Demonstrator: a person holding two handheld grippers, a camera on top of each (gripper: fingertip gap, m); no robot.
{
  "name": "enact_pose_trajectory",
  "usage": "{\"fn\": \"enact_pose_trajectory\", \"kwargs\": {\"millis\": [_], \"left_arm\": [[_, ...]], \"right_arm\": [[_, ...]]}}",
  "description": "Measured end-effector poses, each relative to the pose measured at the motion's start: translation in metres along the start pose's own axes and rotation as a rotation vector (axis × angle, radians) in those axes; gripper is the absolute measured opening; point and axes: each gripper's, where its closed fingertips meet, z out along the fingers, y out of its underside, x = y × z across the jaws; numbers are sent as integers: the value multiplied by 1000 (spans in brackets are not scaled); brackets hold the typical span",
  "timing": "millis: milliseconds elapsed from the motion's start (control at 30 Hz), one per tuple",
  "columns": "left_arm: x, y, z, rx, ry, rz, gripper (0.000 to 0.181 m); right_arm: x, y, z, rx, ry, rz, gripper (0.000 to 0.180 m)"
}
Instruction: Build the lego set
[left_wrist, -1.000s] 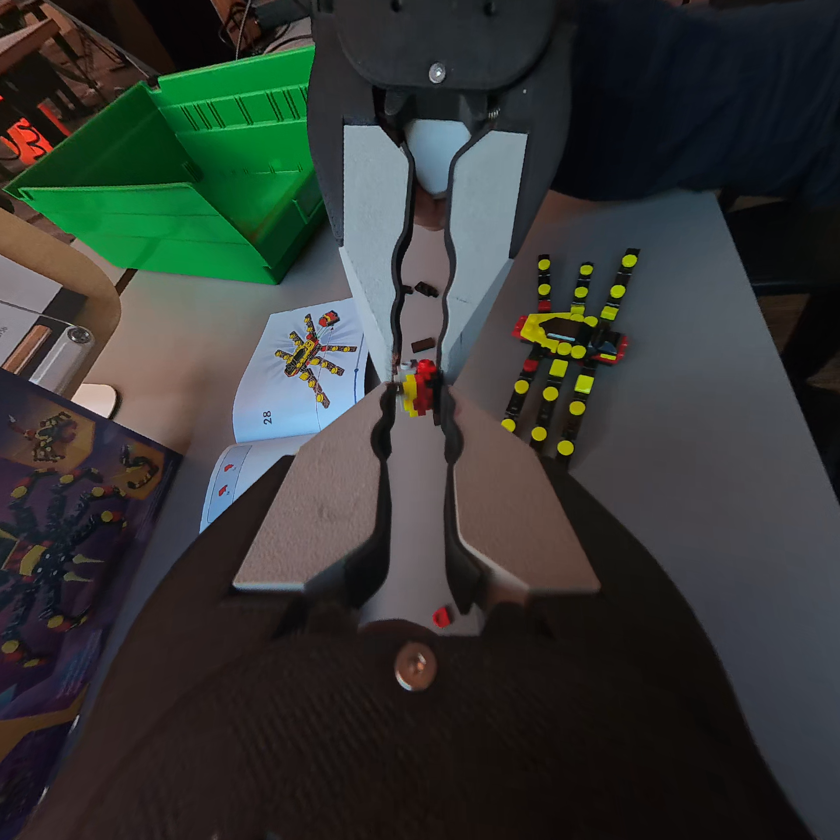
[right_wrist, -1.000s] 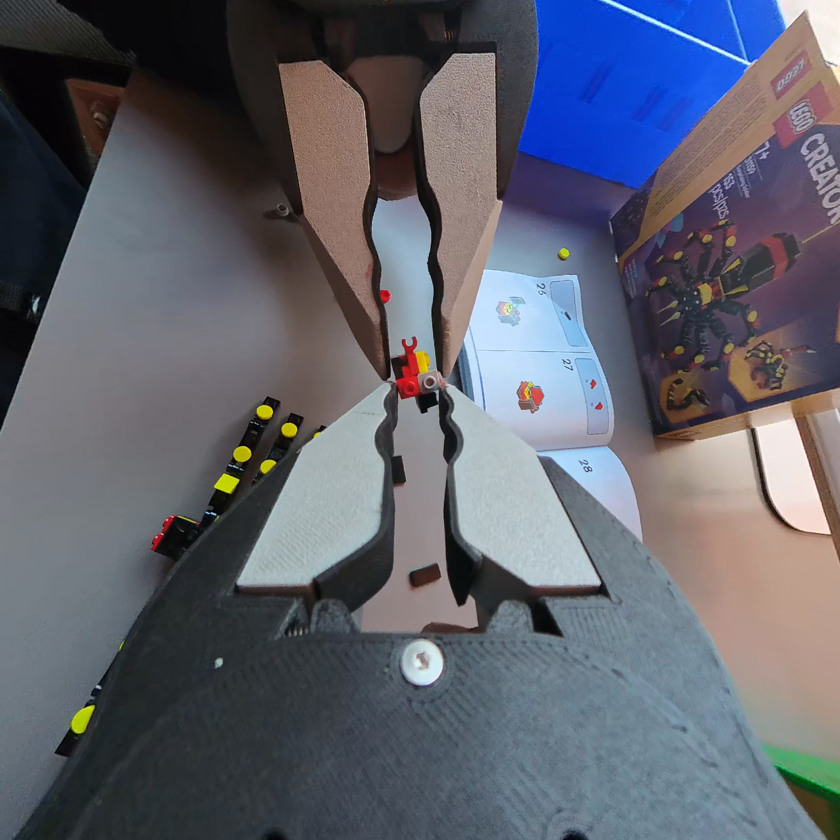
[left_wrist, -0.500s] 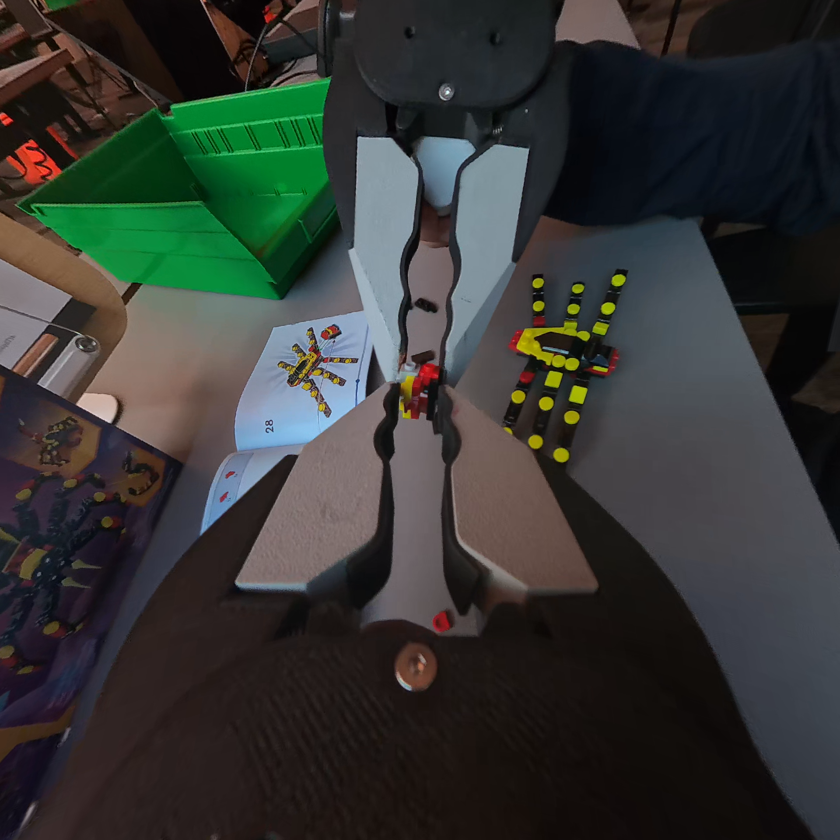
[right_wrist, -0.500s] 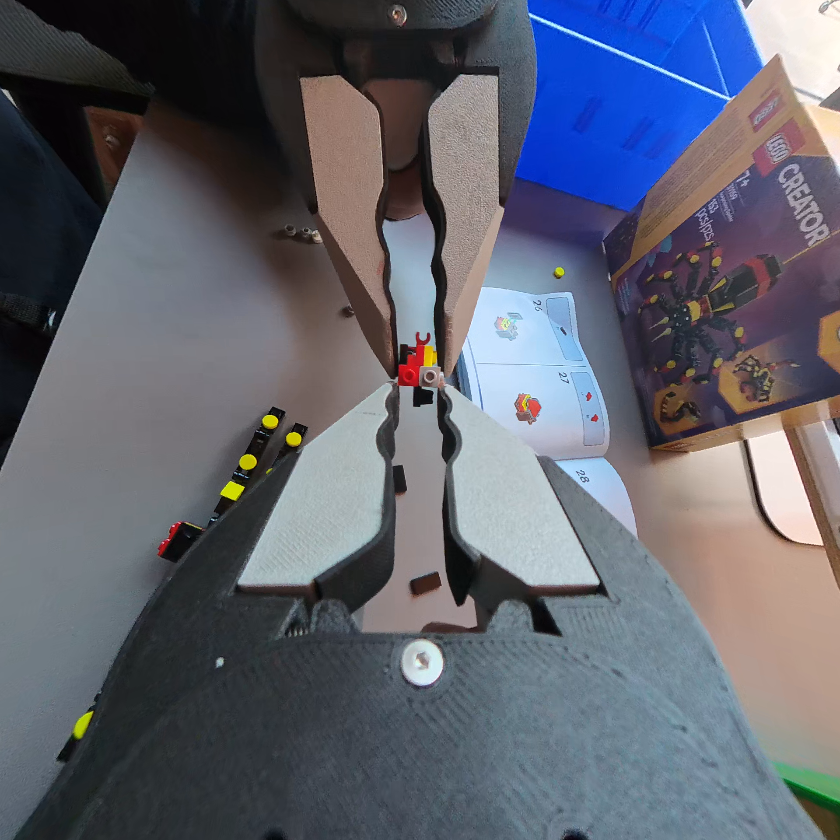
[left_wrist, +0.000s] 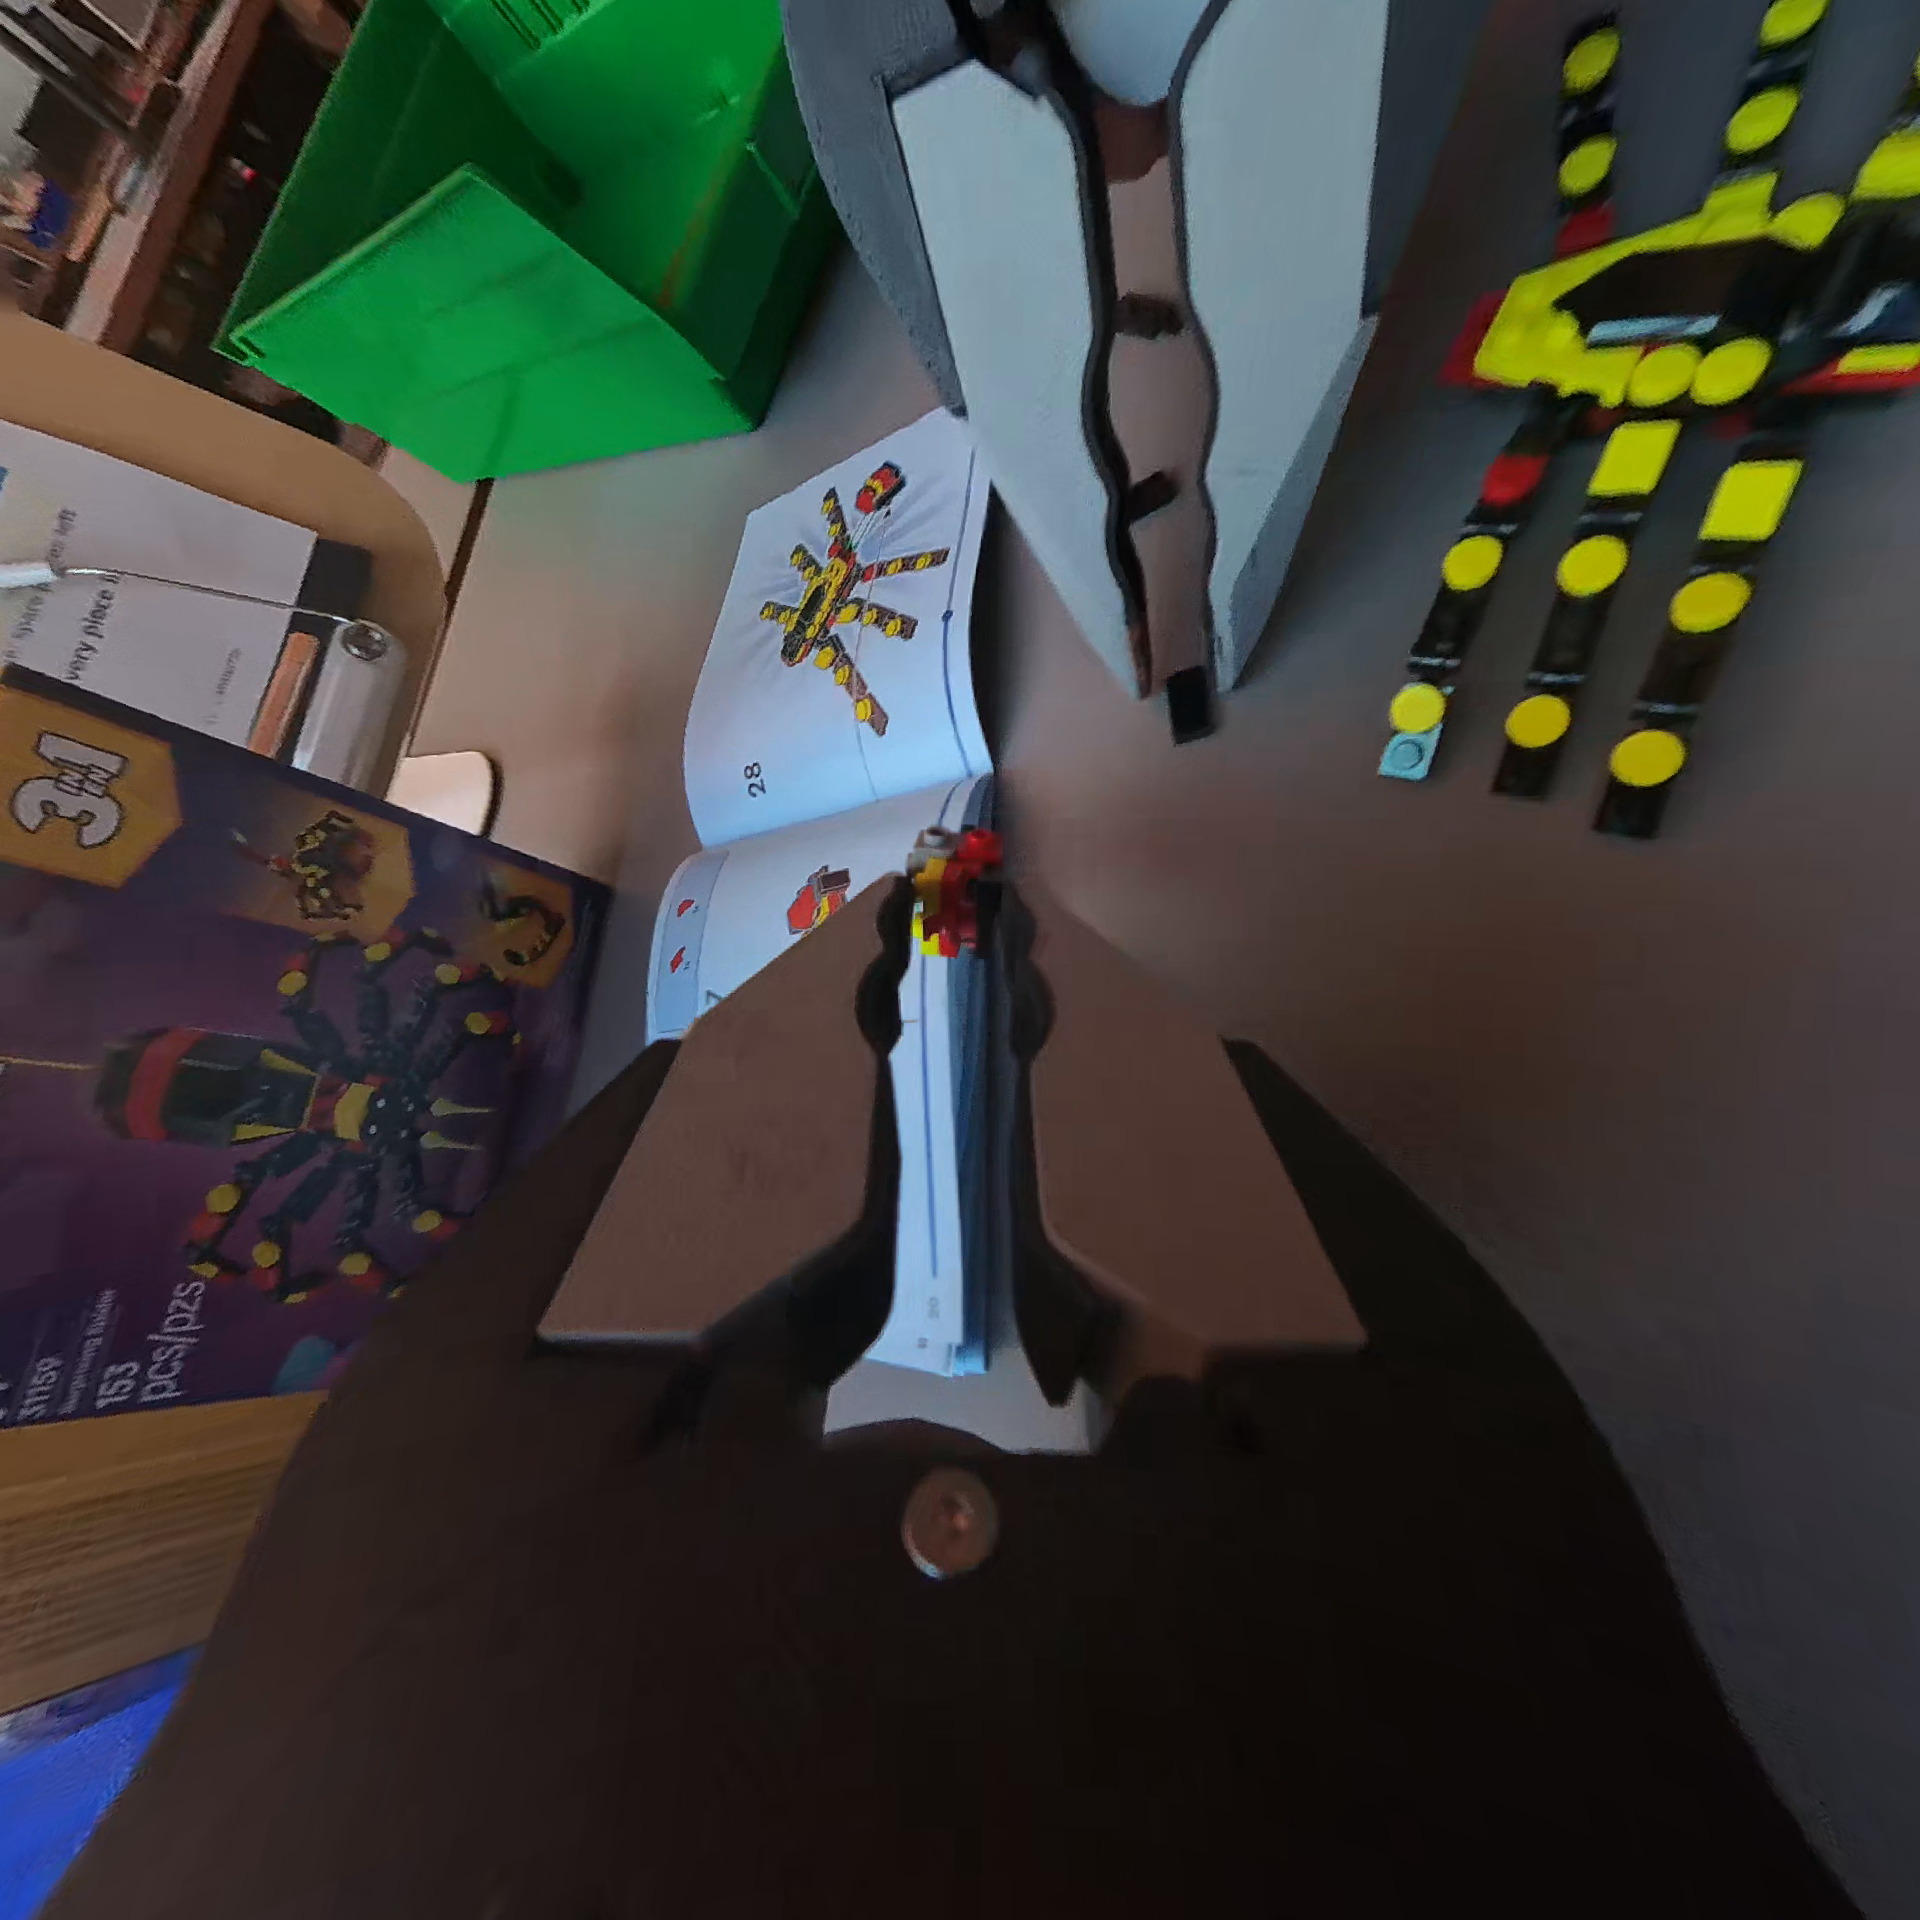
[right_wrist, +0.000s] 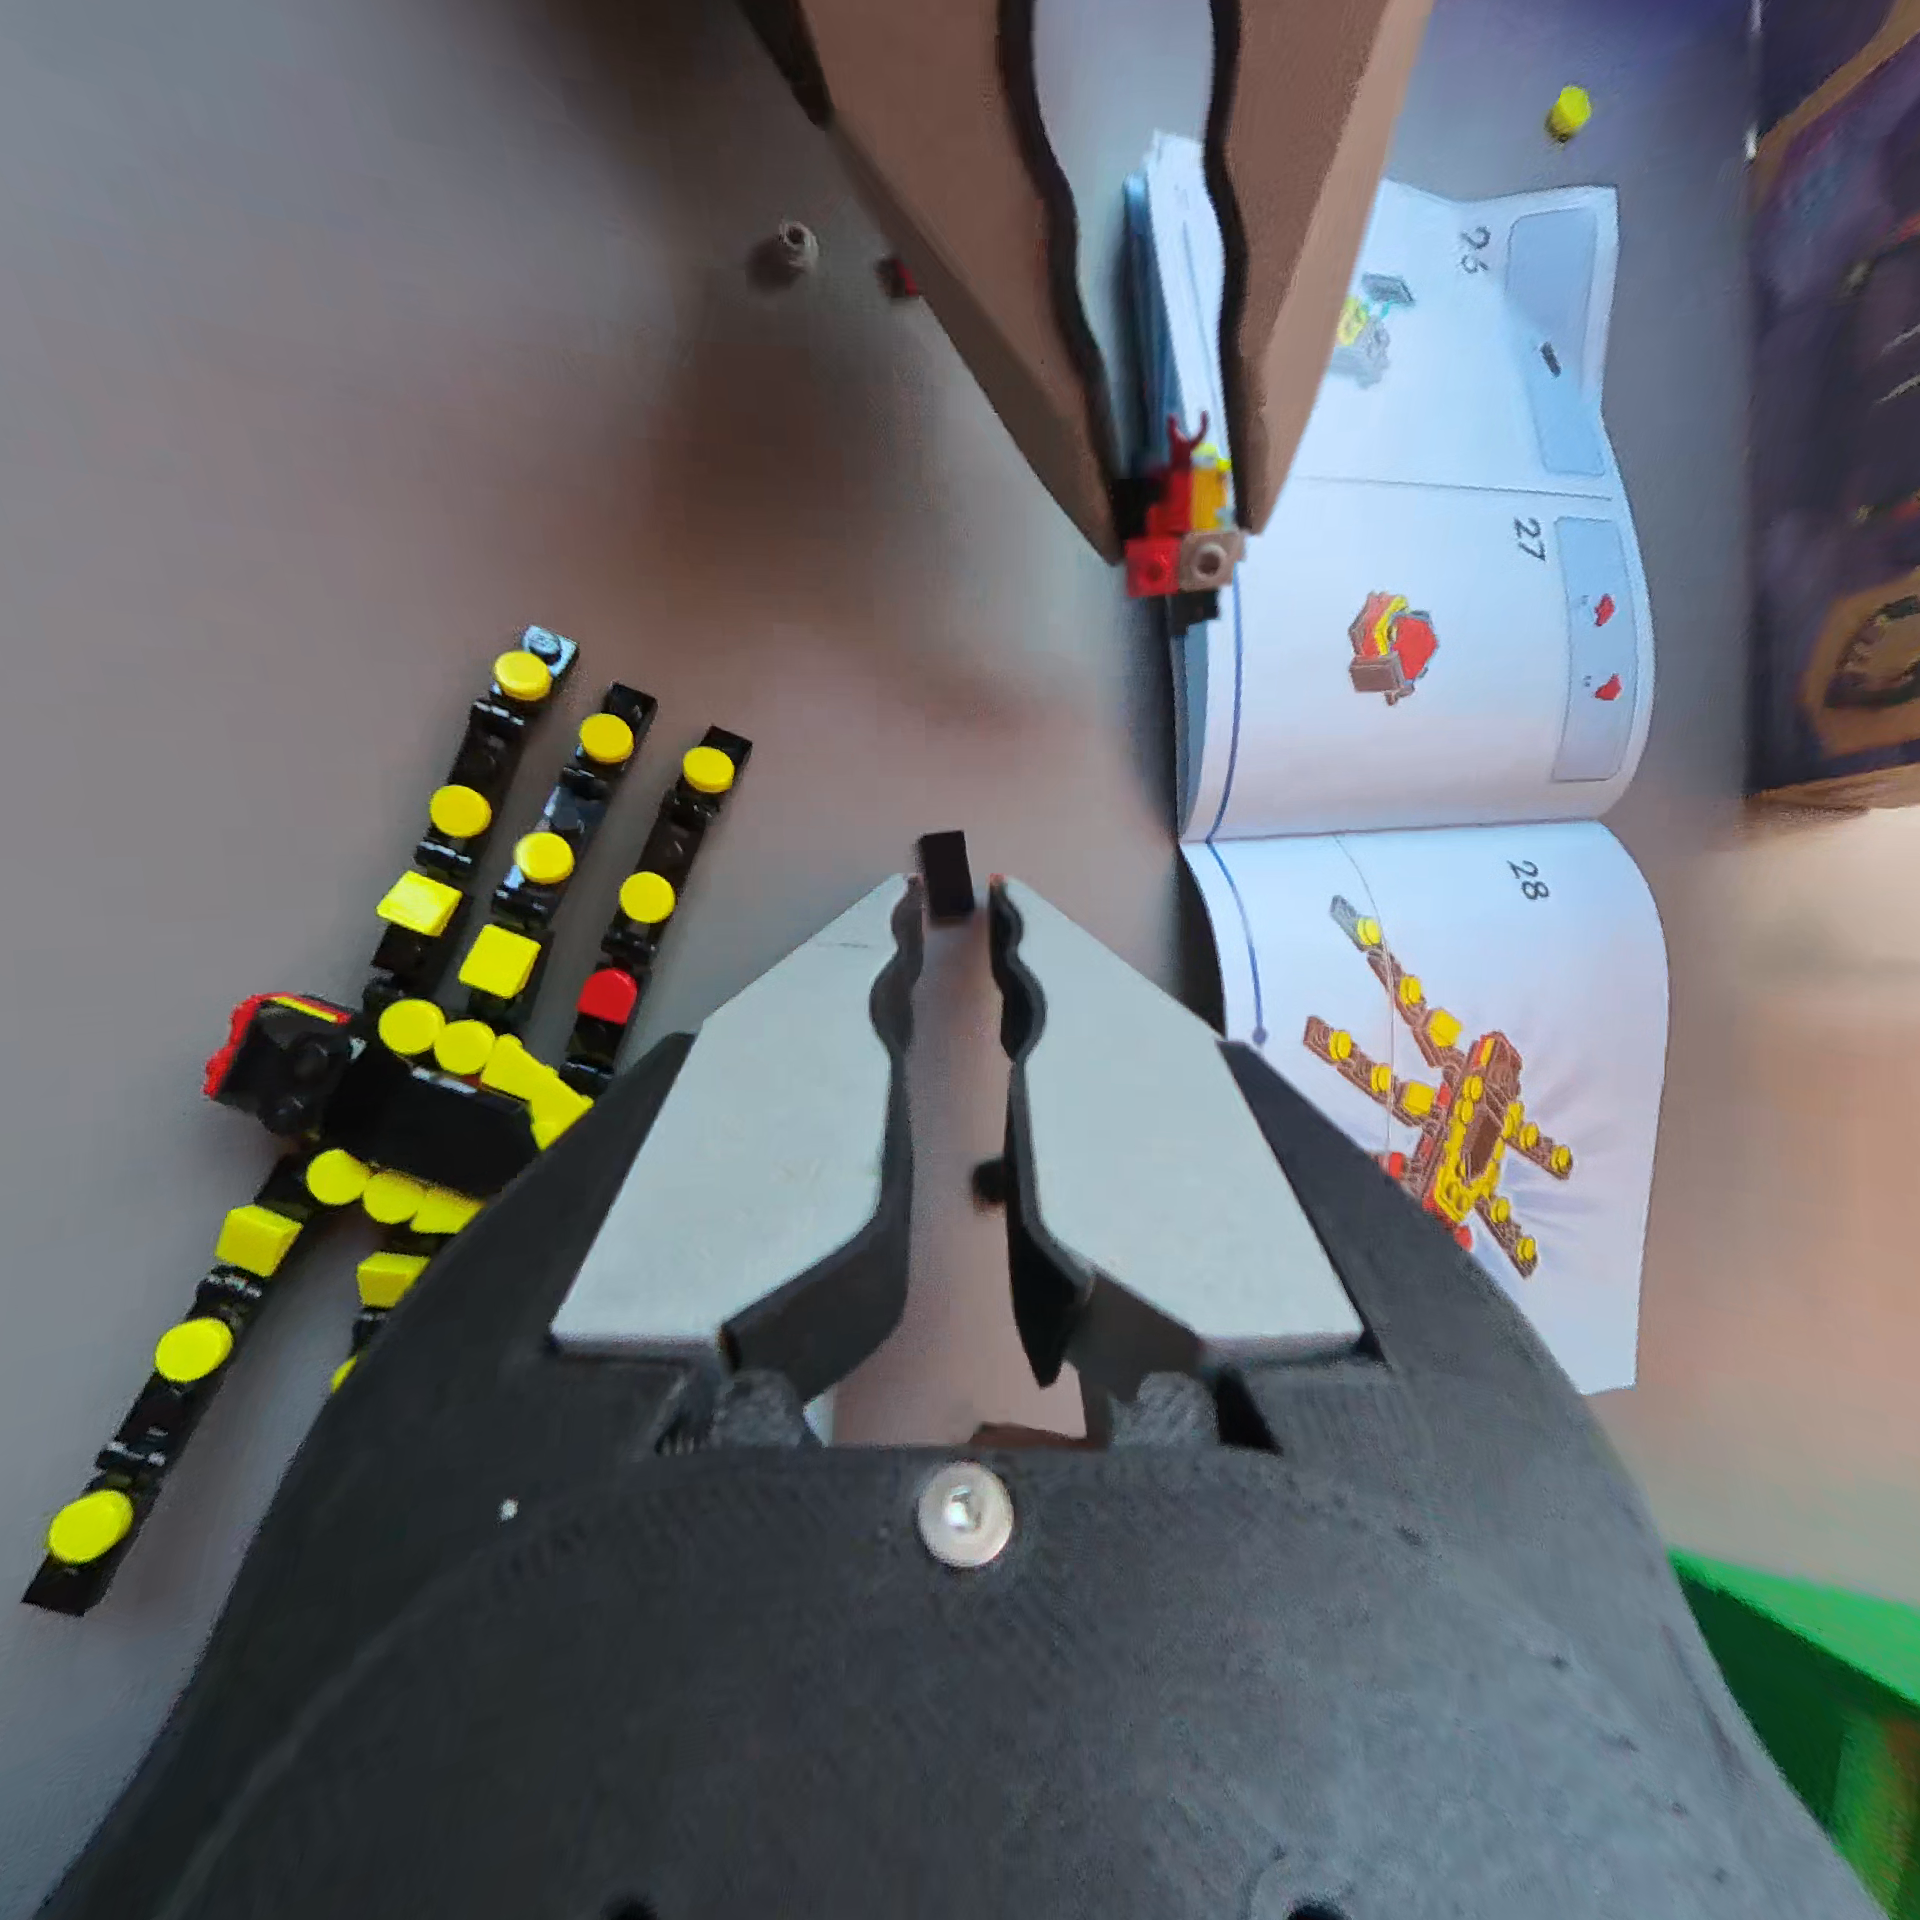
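L gripper (left_wrist: 951, 904) gripping red-yellow lego bit (left_wrist: 948, 891), R gripper (right_wrist: 948, 896) (over black brick (right_wrist: 945, 875))

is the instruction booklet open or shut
Open. The booklet lies spread flat on the table, with printed build steps showing on facing pages either side of the fold.

Open grey strip mid-surface, clutter both sides

Right wrist view: bare surface (right_wrist: 312, 364) far left is passable; legged black-yellow model (right_wrist: 416, 1039) blocks near left, open booklet (right_wrist: 1434, 727) and box (right_wrist: 1839, 416) block right, black brick (right_wrist: 945, 878) sits at right tongs (right_wrist: 951, 904) tips. Left tongs (right_wrist: 1179, 520) hang far center. Green bin (left_wrist: 520, 260) stands beyond the booklet.
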Motion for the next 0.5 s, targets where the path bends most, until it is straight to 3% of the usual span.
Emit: {"fn": "enact_pose_trajectory", "kwargs": {"millis": [33, 333, 400, 500], "left_arm": [[-1, 1, 1, -4, -17, 20, 13], [-4, 4, 4, -34, -78, 104, 10], [-10, 4, 3, -28, -108, 91, 11], [-24, 1, -2, -11, -179, 55, 12]], "right_arm": [[0, 0, 0, -6, 3, 3, 10], [2, -4, 5, 17, -4, 63, 5], [14, -8, 6, 40, 32, 145, 5], [34, -32, -3, 225, 48, 356, 4]]}}
